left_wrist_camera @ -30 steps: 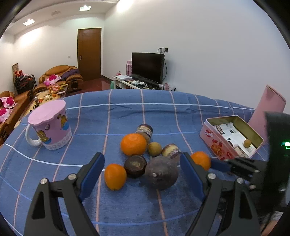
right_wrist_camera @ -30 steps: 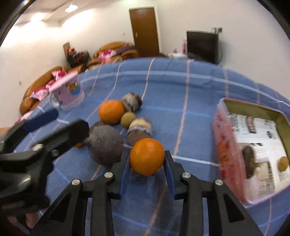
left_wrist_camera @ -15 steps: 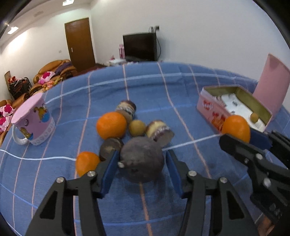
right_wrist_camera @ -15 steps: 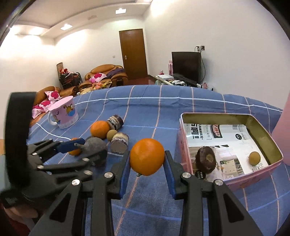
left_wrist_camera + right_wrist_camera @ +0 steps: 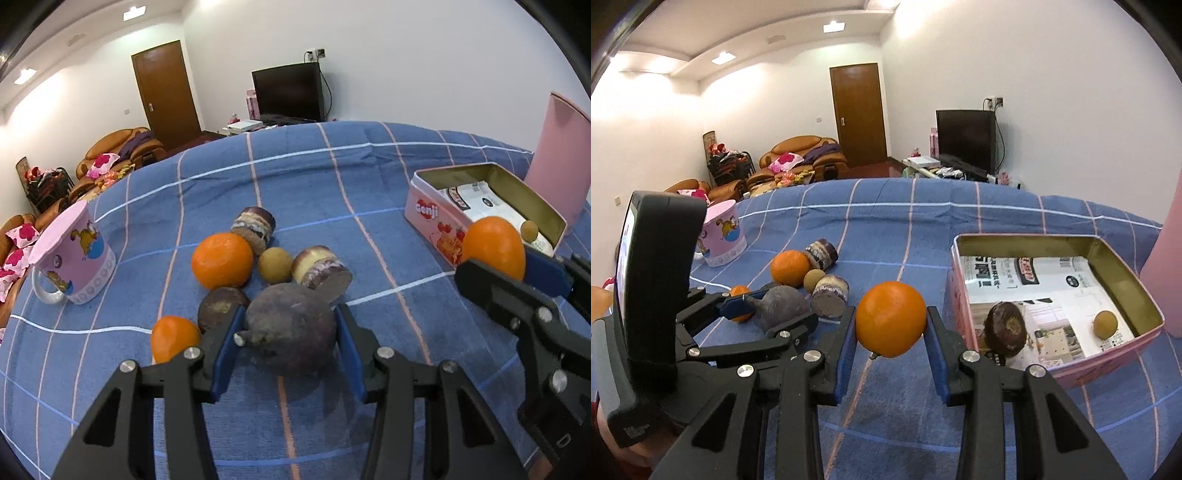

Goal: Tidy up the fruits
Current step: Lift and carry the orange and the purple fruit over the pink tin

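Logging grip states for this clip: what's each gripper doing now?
Left gripper: jaws just closing, pads against the dark purple fruit.
Right gripper: shut on an orange.

Surface: desk under a blue checked cloth [image 5: 369, 177].
Left side: pink mug [image 5: 72, 254].
Middle: two oranges [image 5: 221, 260], dark round fruits [image 5: 290, 332], small brown fruit [image 5: 274, 264], two cut rolls [image 5: 255, 227], clustered together.
Right side: open pink tin [image 5: 1141, 334].
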Demonstrator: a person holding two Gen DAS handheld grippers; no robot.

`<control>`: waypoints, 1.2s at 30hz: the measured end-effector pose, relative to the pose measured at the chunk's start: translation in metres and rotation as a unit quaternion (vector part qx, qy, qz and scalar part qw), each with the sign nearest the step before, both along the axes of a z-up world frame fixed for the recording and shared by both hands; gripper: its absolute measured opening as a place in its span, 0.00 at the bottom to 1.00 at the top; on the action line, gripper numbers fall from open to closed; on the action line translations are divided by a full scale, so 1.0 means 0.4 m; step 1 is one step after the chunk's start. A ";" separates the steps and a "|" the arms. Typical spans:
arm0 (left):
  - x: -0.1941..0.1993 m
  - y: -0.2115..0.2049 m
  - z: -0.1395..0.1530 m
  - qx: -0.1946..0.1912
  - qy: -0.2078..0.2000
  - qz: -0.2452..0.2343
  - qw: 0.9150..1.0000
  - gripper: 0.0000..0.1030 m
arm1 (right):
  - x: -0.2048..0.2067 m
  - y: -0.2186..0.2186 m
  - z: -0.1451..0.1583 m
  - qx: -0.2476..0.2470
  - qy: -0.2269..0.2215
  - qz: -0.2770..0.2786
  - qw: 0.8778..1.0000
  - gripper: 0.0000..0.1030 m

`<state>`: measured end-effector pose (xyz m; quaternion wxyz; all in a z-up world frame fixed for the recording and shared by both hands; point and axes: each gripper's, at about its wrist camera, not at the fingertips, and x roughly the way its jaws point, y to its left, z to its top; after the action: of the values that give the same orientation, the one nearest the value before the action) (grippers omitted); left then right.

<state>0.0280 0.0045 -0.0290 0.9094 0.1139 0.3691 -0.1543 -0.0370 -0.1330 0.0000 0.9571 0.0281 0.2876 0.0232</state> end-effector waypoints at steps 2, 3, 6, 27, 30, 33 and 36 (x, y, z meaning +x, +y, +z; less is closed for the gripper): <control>-0.008 0.010 0.010 -0.013 -0.010 0.004 1.000 0.49 | 0.000 -0.003 0.003 0.000 -0.003 -0.004 1.000 0.37; -0.013 0.014 0.016 -0.018 -0.018 0.005 1.000 0.50 | 0.000 -0.007 0.004 0.003 -0.005 -0.006 1.000 0.37; -0.028 0.023 0.033 -0.030 -0.042 0.012 0.999 0.50 | -0.006 -0.018 0.012 0.009 -0.015 -0.012 1.000 0.37; -0.079 0.013 0.080 -0.081 -0.126 0.097 0.984 0.50 | -0.037 -0.041 0.057 -0.017 -0.072 -0.023 0.997 0.37; -0.091 -0.001 0.081 -0.085 -0.129 0.099 0.983 0.50 | -0.040 -0.049 0.063 -0.020 -0.076 -0.019 0.997 0.37; -0.099 -0.017 0.082 -0.089 -0.133 0.098 0.982 0.50 | -0.045 -0.059 0.064 -0.028 -0.078 -0.016 0.996 0.37; -0.103 -0.034 0.083 -0.092 -0.134 0.098 0.982 0.50 | -0.049 -0.079 0.064 -0.039 -0.079 -0.020 0.996 0.37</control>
<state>-0.0133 -0.0090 0.0042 0.9680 0.0128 0.2372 -0.0814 -0.0565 -0.1645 0.0255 0.9774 -0.0058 0.2113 -0.0055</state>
